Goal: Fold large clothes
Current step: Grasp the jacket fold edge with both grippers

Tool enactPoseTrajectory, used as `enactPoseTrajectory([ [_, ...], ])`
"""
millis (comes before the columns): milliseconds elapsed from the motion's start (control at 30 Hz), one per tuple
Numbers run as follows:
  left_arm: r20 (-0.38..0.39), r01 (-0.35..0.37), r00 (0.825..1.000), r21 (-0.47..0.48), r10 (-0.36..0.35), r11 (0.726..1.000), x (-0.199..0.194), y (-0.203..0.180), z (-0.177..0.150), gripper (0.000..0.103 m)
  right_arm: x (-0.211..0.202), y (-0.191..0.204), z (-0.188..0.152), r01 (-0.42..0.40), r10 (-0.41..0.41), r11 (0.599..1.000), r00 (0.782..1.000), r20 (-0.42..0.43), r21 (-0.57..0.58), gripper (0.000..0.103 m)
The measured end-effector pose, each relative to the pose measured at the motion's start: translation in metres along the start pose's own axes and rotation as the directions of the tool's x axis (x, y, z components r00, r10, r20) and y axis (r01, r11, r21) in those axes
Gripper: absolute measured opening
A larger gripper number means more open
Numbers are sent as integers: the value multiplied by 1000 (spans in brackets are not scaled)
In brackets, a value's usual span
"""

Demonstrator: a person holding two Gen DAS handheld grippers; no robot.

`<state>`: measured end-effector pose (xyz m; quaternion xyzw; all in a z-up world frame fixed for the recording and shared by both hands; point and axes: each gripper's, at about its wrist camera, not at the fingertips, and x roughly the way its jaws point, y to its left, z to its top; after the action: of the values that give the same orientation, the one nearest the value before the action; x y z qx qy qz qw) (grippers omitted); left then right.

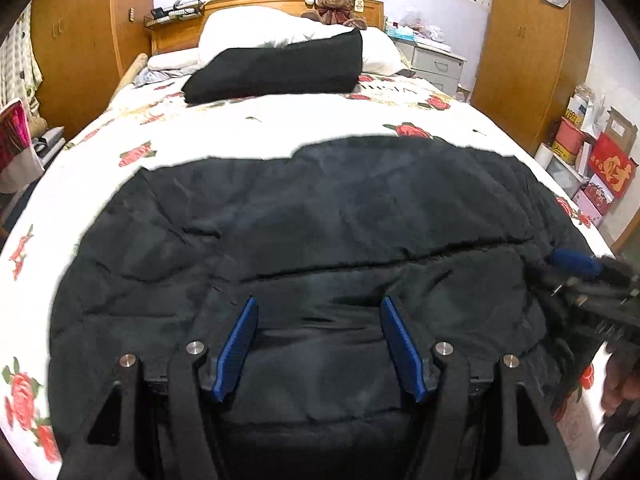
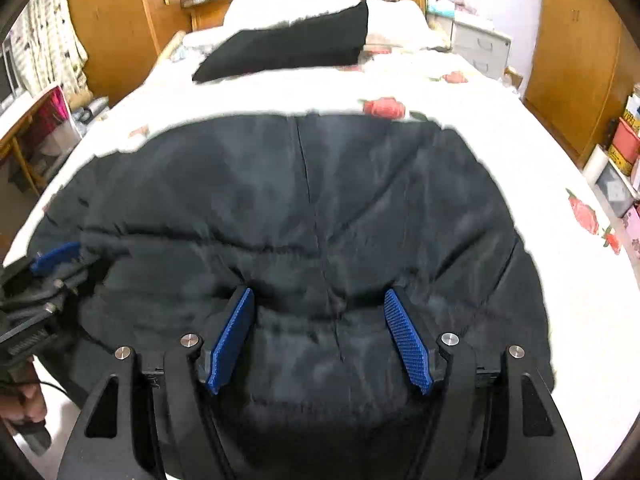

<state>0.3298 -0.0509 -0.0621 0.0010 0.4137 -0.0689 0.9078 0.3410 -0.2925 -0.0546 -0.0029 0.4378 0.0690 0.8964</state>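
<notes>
A large black padded jacket point(image 1: 304, 232) lies spread across the near part of the bed; it also fills the right wrist view point(image 2: 304, 200). My left gripper point(image 1: 318, 304) is open, its blue pads wide apart just above the jacket's near edge. My right gripper point(image 2: 319, 296) is open too, over the jacket's near edge further right. Neither holds cloth. The right gripper shows at the right edge of the left wrist view point(image 1: 580, 272), and the left gripper at the left edge of the right wrist view point(image 2: 52, 260).
The bed has a white rose-print cover point(image 1: 280, 128). A folded black garment point(image 1: 280, 66) lies near white pillows point(image 1: 260, 28) and a teddy bear point(image 1: 336, 4) at the headboard. Wooden wardrobes point(image 1: 532, 48) stand on both sides. Boxes point(image 1: 600, 160) crowd the floor at right.
</notes>
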Motion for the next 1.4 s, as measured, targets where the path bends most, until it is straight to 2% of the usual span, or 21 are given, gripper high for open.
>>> enactPoseTrajectory([
  [100,20,-34,999,-25,35,999,-11,20,13,67,-13,6,24,-24,24,1000,999,35,2,68],
  [200,19,-92,995,-38,93,995,-7,48,22,67,-3,13,47,-32,33,999,999,30,-25,68],
  [267,-5,-135,991,-50,135,990,6,67,25,67,23,15,56,-9,8,999,1000,-17,-47,68],
  [333,-33,-159,987,-61,157,985,21,82,23,68,56,3,54,-22,22,1000,996,-85,6,72],
  [433,-35,-147,989,-53,145,988,37,88,18,69,75,-11,43,-45,50,997,996,-76,65,74],
  [533,-24,-159,987,-49,158,986,50,84,15,69,84,-8,38,-15,17,999,999,-46,49,75],
  [700,-8,-164,986,-58,164,985,58,82,13,69,90,-10,35,-15,16,998,1000,-20,57,75],
  [867,-24,-156,988,-45,155,987,48,83,21,68,70,-11,44,-23,23,998,1000,-12,59,75],
  [1000,7,-141,990,-41,141,989,33,89,33,68,35,-35,52,18,-23,997,998,65,78,75],
  [1100,2,-164,986,-43,164,986,45,97,40,69,53,-67,53,100,-101,987,995,1,125,72],
  [1167,-20,-151,988,-54,150,987,60,100,39,70,74,-82,44,95,-89,985,995,-47,146,68],
  [1267,-17,-167,986,-48,167,985,70,94,37,70,86,-82,40,105,-100,984,994,-44,141,68],
  [1400,-27,-166,986,-59,164,984,77,95,35,70,100,-82,44,109,-99,984,992,-80,139,68],
])
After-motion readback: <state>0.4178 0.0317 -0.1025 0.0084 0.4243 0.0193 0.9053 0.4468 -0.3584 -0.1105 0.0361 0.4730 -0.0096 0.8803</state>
